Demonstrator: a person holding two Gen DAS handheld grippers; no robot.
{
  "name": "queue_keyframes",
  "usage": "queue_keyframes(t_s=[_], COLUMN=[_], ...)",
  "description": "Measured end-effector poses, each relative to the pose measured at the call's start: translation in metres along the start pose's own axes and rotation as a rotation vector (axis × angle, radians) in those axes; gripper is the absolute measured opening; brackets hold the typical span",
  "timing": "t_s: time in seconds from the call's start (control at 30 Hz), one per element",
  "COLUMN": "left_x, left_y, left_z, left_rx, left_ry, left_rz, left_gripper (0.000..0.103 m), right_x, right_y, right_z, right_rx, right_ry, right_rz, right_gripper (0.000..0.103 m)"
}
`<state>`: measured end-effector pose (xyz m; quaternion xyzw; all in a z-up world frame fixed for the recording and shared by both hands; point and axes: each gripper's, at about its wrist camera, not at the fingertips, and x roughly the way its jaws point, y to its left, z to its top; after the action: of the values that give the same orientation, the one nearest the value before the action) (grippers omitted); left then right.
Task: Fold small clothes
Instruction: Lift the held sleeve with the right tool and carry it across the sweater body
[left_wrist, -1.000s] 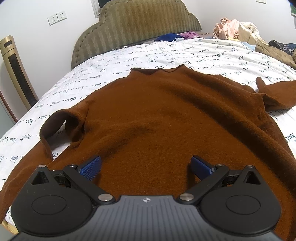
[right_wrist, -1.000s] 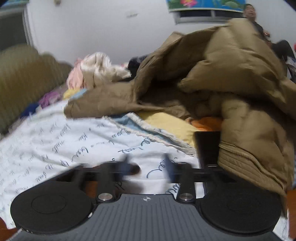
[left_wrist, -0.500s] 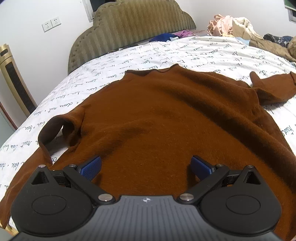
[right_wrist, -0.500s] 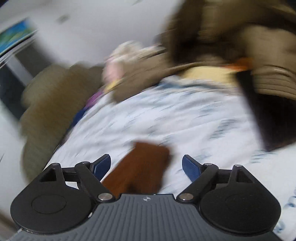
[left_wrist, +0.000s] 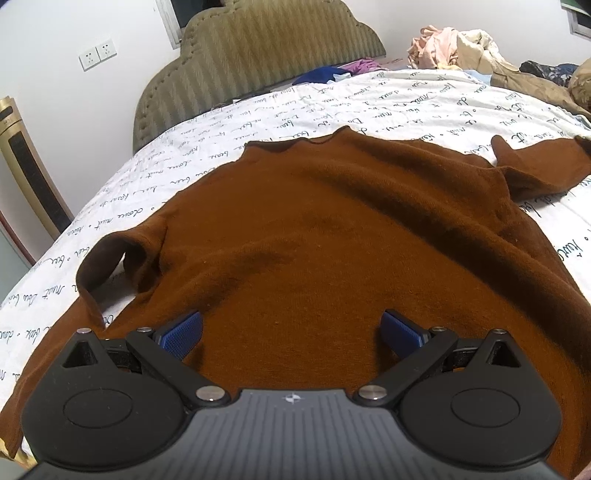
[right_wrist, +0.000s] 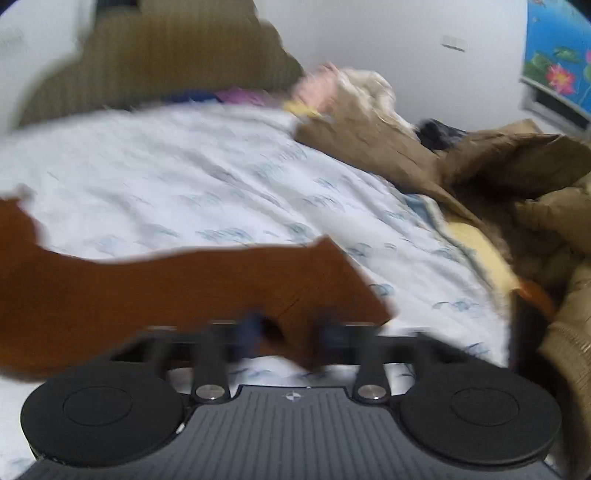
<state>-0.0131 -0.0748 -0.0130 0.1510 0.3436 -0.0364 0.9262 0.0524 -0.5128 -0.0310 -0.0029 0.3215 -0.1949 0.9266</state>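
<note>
- Since a moment ago, the right gripper (right_wrist: 288, 334) has swung back over the bed, and its fingers, spread apart half a second earlier, are now drawn close together around the end of the sweater's sleeve (right_wrist: 221, 284).
- Motion blur is smearing the right wrist view, so whether those fingers are actually pinching the cloth I cannot tell; the sleeve end is lying right between them.
- The left gripper (left_wrist: 291, 328) is hovering low over the lower body of the brown sweater (left_wrist: 314, 240), pointing toward the collar, hardly shifted from before.
- Its blue fingers (left_wrist: 183, 332) are standing wide apart, released, with nothing between them but the knit below.
- The sweater is lying spread flat on the bed (left_wrist: 424, 99), collar toward the headboard (left_wrist: 258, 62), on a white sheet printed with script.
- One sleeve is curling in a loop at the left of the left wrist view; the other is stretching out to the right edge.
- The knit is looking soft and faintly rippled across the chest.
- A tan padded coat (right_wrist: 517, 173) is heaped at the far right side of the bed, with a pile of pale clothes (left_wrist: 450, 44) near the headboard.
</note>
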Motion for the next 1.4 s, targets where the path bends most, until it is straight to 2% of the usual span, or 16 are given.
queue_keyframes(t_s=[0.07,0.1,0.13,0.2,0.3,0.4,0.53,0.57,0.73,0.77,0.8,0.83,0.93,1.2,1.3,1.4], left_x=[0.001,0.002,0.001,0.001,0.001,-0.001,-0.002,-0.002,0.000,0.000,0.000,-0.001,-0.003,0.004,0.007,0.007], left_y=[0.001,0.001,0.001,0.001,-0.003,-0.006,-0.008,-0.008,-0.010,-0.011,-0.011,-0.010,-0.001,0.043,0.047,0.049], left_z=[0.001,0.001,0.001,0.000,0.000,0.000,0.000,0.000,0.000,0.001,0.001,0.001,0.005,0.014,0.012,0.009], left_rx=[-0.005,-0.008,-0.014,-0.017,-0.001,0.009,0.014,0.017,0.019,0.022,0.026,0.031,0.022,-0.139,-0.148,-0.139], left_ry=[0.011,0.013,0.011,0.009,0.009,0.001,0.000,0.000,0.008,0.007,0.005,0.001,-0.015,-0.011,0.005,0.005], left_rz=[-0.002,-0.001,0.001,-0.005,-0.008,-0.014,-0.019,-0.016,-0.014,-0.014,-0.013,-0.013,0.004,0.012,0.004,0.014], left_gripper=[0.103,0.103,0.103,0.103,0.103,0.103,0.103,0.103,0.103,0.103,0.103,0.103,0.103,0.103,0.103,0.103], right_x=[0.018,0.020,0.019,0.005,-0.021,-0.028,0.006,0.016,0.027,0.029,0.033,0.040,0.043,-0.066,-0.071,-0.067], right_y=[-0.031,-0.050,-0.067,-0.090,-0.097,-0.109,-0.130,-0.132,-0.121,-0.122,-0.121,-0.126,-0.139,-0.170,-0.148,-0.098], right_z=[0.025,0.034,0.042,0.052,0.048,0.023,-0.023,-0.030,-0.023,-0.020,-0.017,-0.015,-0.011,0.063,0.083,0.089], right_rx=[0.104,0.171,0.245,0.349,0.368,0.509,0.827,0.878,0.920,0.932,0.952,0.968,1.008,0.686,0.523,0.360], right_ry=[-0.013,-0.043,-0.072,-0.141,-0.220,-0.169,0.046,0.068,-0.024,-0.045,-0.051,-0.037,-0.037,-0.398,-0.371,-0.350], right_rz=[-0.176,-0.271,-0.366,-0.465,-0.335,-0.129,0.177,0.199,0.211,0.227,0.222,0.199,0.189,-0.164,-0.230,-0.182], right_gripper=[0.009,0.023,0.054,0.083,0.085,0.091,0.087,0.086,0.085,0.079,0.057,0.020,0.014,0.013,0.013,0.014])
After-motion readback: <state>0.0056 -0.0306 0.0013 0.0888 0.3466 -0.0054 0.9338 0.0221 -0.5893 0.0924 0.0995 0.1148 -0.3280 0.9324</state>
